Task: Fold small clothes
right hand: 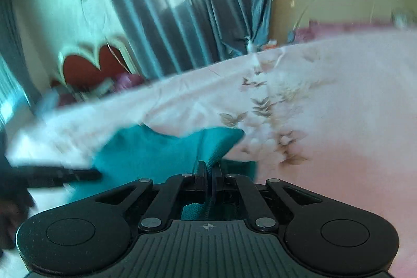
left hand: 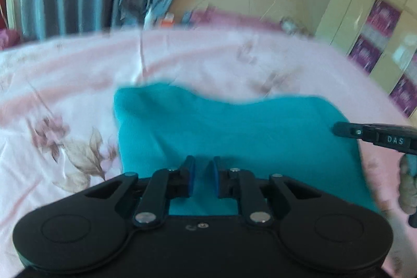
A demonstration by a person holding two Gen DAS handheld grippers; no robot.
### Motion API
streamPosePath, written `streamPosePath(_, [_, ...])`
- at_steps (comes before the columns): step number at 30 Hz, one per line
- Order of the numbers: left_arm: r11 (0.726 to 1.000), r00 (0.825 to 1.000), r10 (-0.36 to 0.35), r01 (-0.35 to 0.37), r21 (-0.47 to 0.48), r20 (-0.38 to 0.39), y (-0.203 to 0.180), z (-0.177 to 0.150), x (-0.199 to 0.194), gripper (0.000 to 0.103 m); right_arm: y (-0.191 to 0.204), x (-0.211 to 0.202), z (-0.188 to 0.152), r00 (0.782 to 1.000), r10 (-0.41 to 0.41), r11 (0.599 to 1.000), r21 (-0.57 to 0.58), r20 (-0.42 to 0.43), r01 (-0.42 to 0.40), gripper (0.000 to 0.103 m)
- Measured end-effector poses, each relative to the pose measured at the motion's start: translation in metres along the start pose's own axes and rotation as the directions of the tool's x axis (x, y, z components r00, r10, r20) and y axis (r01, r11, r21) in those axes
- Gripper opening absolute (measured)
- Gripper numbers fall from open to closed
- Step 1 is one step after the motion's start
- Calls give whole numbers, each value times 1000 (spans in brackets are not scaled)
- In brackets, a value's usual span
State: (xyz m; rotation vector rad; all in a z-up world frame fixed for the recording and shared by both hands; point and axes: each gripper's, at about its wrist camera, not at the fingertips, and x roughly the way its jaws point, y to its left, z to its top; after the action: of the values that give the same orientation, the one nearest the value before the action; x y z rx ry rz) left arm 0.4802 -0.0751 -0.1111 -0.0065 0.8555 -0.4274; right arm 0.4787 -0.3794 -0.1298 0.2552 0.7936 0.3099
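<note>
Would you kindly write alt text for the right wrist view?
The right gripper is shut on a fold of a teal garment lying on a pink floral bedsheet. The left gripper reaches in from the left; grey-blue curtains hang behind.

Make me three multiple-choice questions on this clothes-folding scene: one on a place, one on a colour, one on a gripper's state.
1. Where does the garment lie?
A. on a floral bedsheet
B. in a basket
C. on a chair

2. What colour is the garment?
A. red
B. teal
C. white

3. How is the right hand-held gripper?
A. wide open above the cloth
B. shut on a raised fold of the garment
C. out of sight

Answers:
1 A: pink flowered sheet surrounds it.
2 B: it is teal in both views.
3 B: teal cloth runs up between its closed fingers.
</note>
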Motion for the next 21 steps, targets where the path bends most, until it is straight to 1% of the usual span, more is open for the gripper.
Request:
streamPosePath(1, [1000, 1000, -6, 6, 7, 16, -1, -2, 6, 16, -5, 16, -5, 998, -28, 999, 21, -60, 29, 1])
streamPosePath(2, [1000, 1000, -4, 3, 20, 17, -2, 0, 7, 16, -5, 20, -9, 998, -28, 999, 32, -63, 30, 1])
streamPosePath(4, [999, 1000, -9, 9, 31, -1, -2, 6, 2, 16, -3, 14, -7, 998, -40, 998, 39, -55, 42, 2])
streamPosePath(6, [999, 1000, -11, 10, 39, 27, 3, 9, -10, 16, -3, 1, -3, 998, -66, 996, 56, -7, 67, 3])
streamPosePath(7, [999, 998, -5, 3, 35, 56, 9, 11, -17, 19, 0, -7, 1, 996, -79, 996, 48, 30, 77, 12])
streamPosePath(8, [1000, 997, 0, -2, 21, 71, 15, 14, -20, 19, 3, -10, 8, 995, -78, 996, 40, 57, 76, 18])
streamPosePath(9, [1000, 997, -5, 4, 2, 81, 23, 18, -20, 19, 8, -8, 15, 997, -54, 998, 34, 63, 52, 23])
streamPosePath(10, [1000, 996, -15, 16, -15, 86, 29, 22, -17, 19, 12, -3, 23, 998, -13, 1000, 28, 56, 12, 23])
streamPosePath(11, [999, 997, -22, 24, -28, 81, 34, 26, -10, 19, 18, 6, 30, 998, 36, 999, 17, 45, -36, 23])
streamPosePath(12, [999, 998, -23, 25, -27, 62, 36, 30, -2, 19, 23, 20, 33, 998, 68, 998, 6, 15, -68, 23])
streamPosePath(13, [1000, 1000, -5, 5, -13, 5, 37, 32, 12, 21, 24, 39, 33, 998, 24, 1000, -6, -58, -24, 23])
streamPosePath(14, [1000, 999, 24, -24, 2, -45, 37, 32, 25, 21, 23, 58, 30, 989, -51, 999, -20, -135, 49, 23])
streamPosePath(15, [1000, 999, 23, -23, 1, -28, 38, 31, 27, 21, 20, 60, 29, 992, -50, 999, -8, -119, 50, 24])
streamPosePath(16, [1000, 999, 16, -16, -10, -28, 39, 34, 24, 20, 18, 57, 33, 991, -44, 999, 20, -126, 47, 24])
streamPosePath(17, [1000, 1000, 10, -10, -7, -7, 38, 35, 18, 18, 19, 50, 35, 994, -46, 998, 29, -103, 49, 24])
streamPosePath(18, [1000, 1000, 3, -2, -3, 28, 39, 34, 10, 20, 22, 40, 37, 997, -54, 998, 21, -51, 55, 24])
streamPosePath(19, [1000, 999, -5, 6, -8, 42, 39, 33, 6, 22, 26, 31, 40, 999, -40, 999, 10, -17, 40, 24])
streamPosePath(21, [1000, 999, -8, 9, -17, 31, 36, 30, 4, 22, 36, 25, 44, 1000, 26, 999, 21, -2, -26, 24])
